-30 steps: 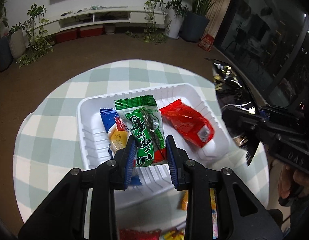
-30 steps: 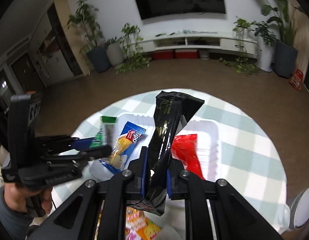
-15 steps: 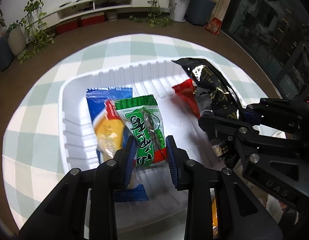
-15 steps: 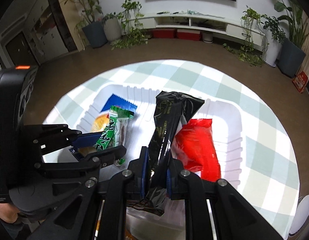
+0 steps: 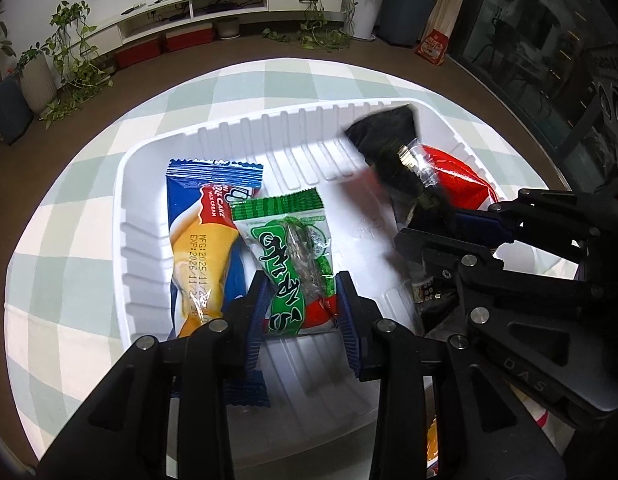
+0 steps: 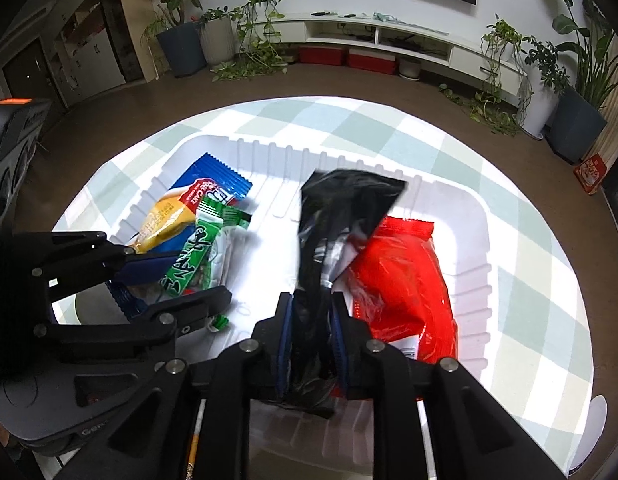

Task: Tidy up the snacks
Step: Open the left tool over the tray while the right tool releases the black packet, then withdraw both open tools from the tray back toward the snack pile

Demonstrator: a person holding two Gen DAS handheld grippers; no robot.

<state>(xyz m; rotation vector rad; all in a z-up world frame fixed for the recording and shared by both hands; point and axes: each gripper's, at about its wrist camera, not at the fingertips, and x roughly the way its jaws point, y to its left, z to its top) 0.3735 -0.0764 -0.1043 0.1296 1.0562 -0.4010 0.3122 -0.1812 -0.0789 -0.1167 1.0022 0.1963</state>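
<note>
Snacks land best released low: left gripper [image 5: 303, 308] opening off the green packet [image 5: 293, 256], right gripper [image 6: 311, 332] off the black packet [image 6: 337, 220] at the tray's [image 5: 269, 128] three o'clock.

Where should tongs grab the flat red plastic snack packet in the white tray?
Grip the flat red plastic snack packet at its crimped far end, coming from above: it lies flat in the white ribbed plastic tray, that end is exposed, and a black foil packet overlaps its left edge.
</note>
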